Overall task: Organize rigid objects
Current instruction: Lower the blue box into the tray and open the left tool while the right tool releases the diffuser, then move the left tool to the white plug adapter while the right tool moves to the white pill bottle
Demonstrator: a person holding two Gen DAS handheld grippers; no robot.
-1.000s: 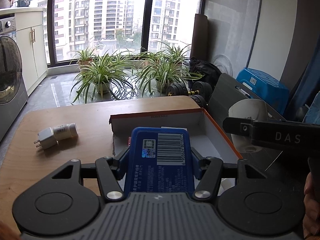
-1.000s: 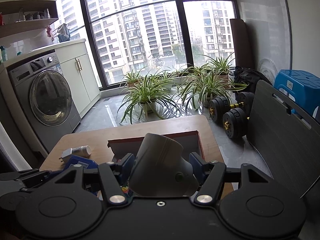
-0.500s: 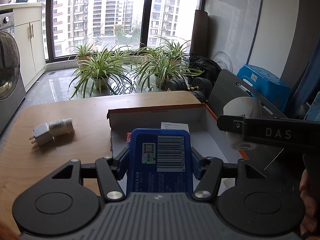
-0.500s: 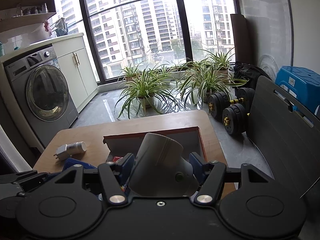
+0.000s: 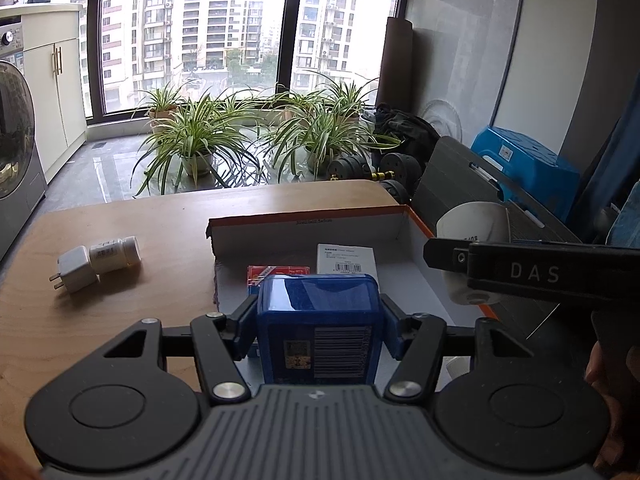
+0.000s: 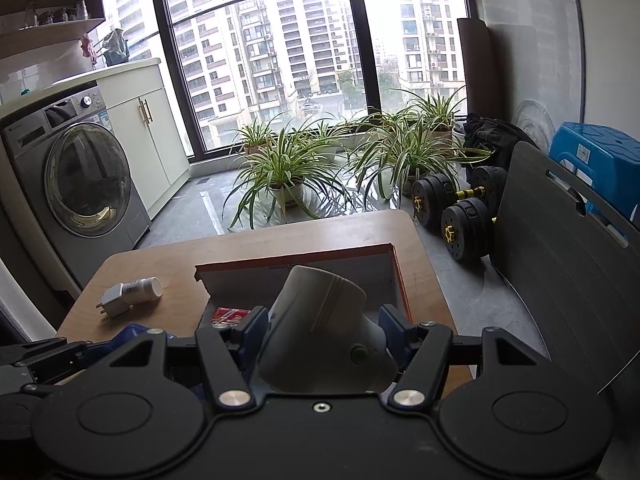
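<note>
My left gripper is shut on a blue box with a barcode, held over the near part of an open cardboard box with an orange rim. My right gripper is shut on a grey-white cup-shaped object, held above the same box; the cup also shows in the left wrist view at the box's right side. Inside the box lie a red pack and a white carton. A white plug adapter and a small white bottle lie on the wooden table to the left.
Potted plants stand on the floor beyond the table. A washing machine is at the left. Dumbbells, a dark folded board and a blue stool are at the right.
My left gripper has tipped down and lowered the blue box toward the cardboard box. My right gripper has moved forward and up with the cup, over the box's right side.
</note>
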